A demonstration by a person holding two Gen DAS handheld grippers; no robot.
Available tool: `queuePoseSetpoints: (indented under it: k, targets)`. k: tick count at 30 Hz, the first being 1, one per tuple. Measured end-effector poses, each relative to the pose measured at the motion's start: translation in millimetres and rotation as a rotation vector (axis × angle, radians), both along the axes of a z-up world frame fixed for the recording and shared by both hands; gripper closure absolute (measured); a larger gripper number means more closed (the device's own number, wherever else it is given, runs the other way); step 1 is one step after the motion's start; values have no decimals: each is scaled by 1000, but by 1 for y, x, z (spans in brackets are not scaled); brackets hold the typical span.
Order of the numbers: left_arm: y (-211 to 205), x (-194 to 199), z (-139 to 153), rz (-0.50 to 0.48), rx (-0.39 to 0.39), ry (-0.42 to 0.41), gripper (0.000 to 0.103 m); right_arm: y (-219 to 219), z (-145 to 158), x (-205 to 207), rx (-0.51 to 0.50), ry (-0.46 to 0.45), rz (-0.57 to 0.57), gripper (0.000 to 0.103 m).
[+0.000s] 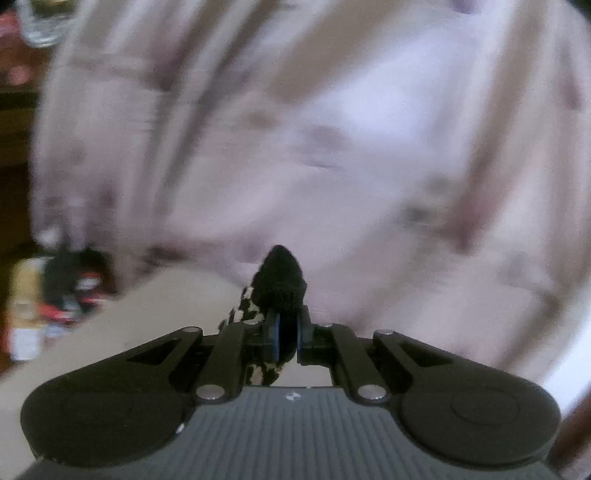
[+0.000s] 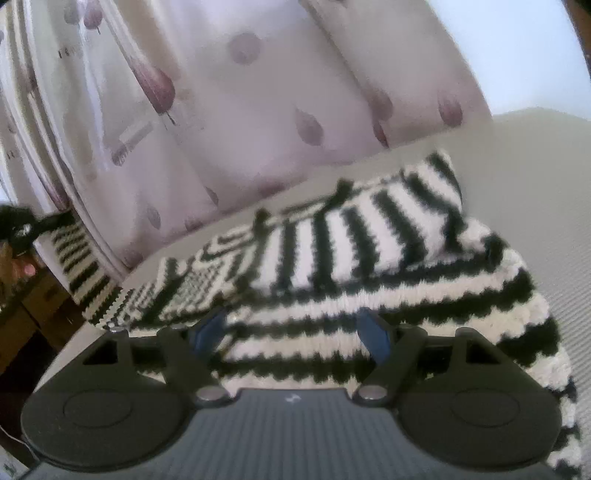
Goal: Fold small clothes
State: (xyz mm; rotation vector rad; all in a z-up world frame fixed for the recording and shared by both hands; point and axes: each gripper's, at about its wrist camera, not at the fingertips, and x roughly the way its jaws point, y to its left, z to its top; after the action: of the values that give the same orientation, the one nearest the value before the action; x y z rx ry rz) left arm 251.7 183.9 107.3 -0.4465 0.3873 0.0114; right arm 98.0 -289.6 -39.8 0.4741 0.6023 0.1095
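A black-and-white striped knit garment [image 2: 369, 266] lies partly folded on the pale table [image 2: 535, 177]. My right gripper [image 2: 291, 332] hovers low over its near edge, jaws wide open, the knit showing between the blue pads [image 2: 373, 334] without being pinched. In the left wrist view, my left gripper [image 1: 287, 332] is shut on a black knit tip of the garment [image 1: 281, 280], held above the table; patterned knit hangs below the fingers. That view is blurred. At the left edge of the right wrist view, a striped part of the garment [image 2: 83, 266] is raised off the table's end.
A pale curtain with purple leaf prints [image 2: 240, 110] hangs right behind the table. A clear glass [image 1: 40, 22] shows at the top left of the left wrist view. Blurred clutter [image 1: 55, 295] sits beyond the table's left edge [image 1: 110, 325].
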Motion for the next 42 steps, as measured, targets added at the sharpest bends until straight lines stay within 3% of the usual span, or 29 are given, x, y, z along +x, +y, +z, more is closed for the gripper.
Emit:
queuePoseSetpoints:
  k: [5, 9, 17, 21, 23, 25, 26, 28, 30, 33, 35, 38, 40, 41, 42]
  targets:
    - [-121, 4, 26, -218, -34, -10, 95, -19, 16, -12, 37, -60, -21, 25]
    - [-210, 14, 17, -345, -25, 26, 95, -39, 19, -22, 66, -80, -53, 25]
    - [-358, 35, -64, -531, 47, 183, 95, -77, 6, -42, 118, -88, -110, 25]
    - [-399, 36, -108, -600, 97, 236, 95, -87, 2, -47, 131, -94, -116, 25]
    - [-413, 42, -130, -686, 107, 274, 92, -90, 1, -47, 138, -99, -113, 25]
    - [-416, 40, -140, -716, 137, 260, 78, -93, 0, -46, 142, -103, -111, 25]
    - [-416, 37, -143, -735, 144, 239, 56, -94, 0, -44, 144, -106, -106, 25]
    - [-411, 29, -139, -742, 137, 187, 23, -95, 2, -42, 146, -109, -94, 24]
    - [-398, 15, -130, -717, 110, 103, 10, -95, 7, -35, 140, -115, -77, 24]
    - [-366, 1, -117, -688, 63, 42, 3, -93, 15, -17, 114, -115, -46, 24]
    - [-336, -16, -118, -615, 84, 6, 3, -91, 21, 6, 81, -102, -13, 24]
    - [-293, -38, -131, -472, 231, -42, 3, -87, 25, 45, 29, -73, 28, 25]
    - [-263, -46, -146, -401, 315, -24, 4, -84, 20, 77, -16, -14, 30, 28]
    - [-248, -47, -157, -376, 348, 8, 7, -83, 15, 90, -30, 11, 38, 32]
    - [-234, -47, -167, -352, 364, 43, 10, -82, 9, 104, -50, 54, 35, 44]
